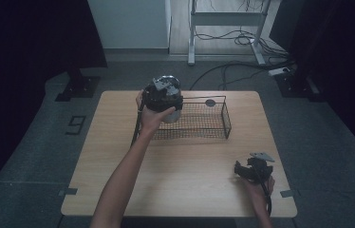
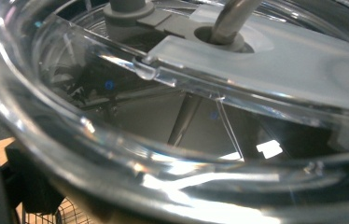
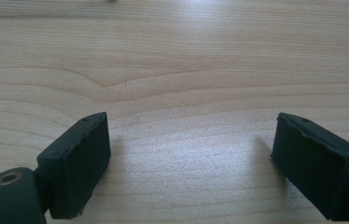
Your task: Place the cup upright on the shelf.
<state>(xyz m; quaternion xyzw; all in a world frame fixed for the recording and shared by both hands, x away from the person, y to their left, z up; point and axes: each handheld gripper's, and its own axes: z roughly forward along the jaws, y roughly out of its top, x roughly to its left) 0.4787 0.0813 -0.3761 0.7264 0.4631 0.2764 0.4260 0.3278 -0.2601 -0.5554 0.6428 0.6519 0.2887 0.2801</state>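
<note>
My left gripper [image 1: 163, 96] hangs over the left end of a black wire basket [image 1: 226, 119] at the back of the wooden table [image 1: 175, 180]. It is shut on a clear round container [image 1: 172, 115]. In the left gripper view the container [image 2: 116, 140] sits very close to the lens, showing a frosted lid part and a grey metal stem, with one black finger [image 2: 28, 186] at the lower left. My right gripper [image 1: 247, 170] rests low at the table's front right. Its jaws stand wide open over bare wood [image 3: 191, 163], with nothing between them.
A small dark disc [image 1: 210, 102] lies at the basket's far side. A bit of the basket's mesh [image 2: 42, 218] shows below the container. Beyond the table are a white desk frame [image 1: 192, 42], floor cables [image 1: 242, 66] and dark curtains at both sides.
</note>
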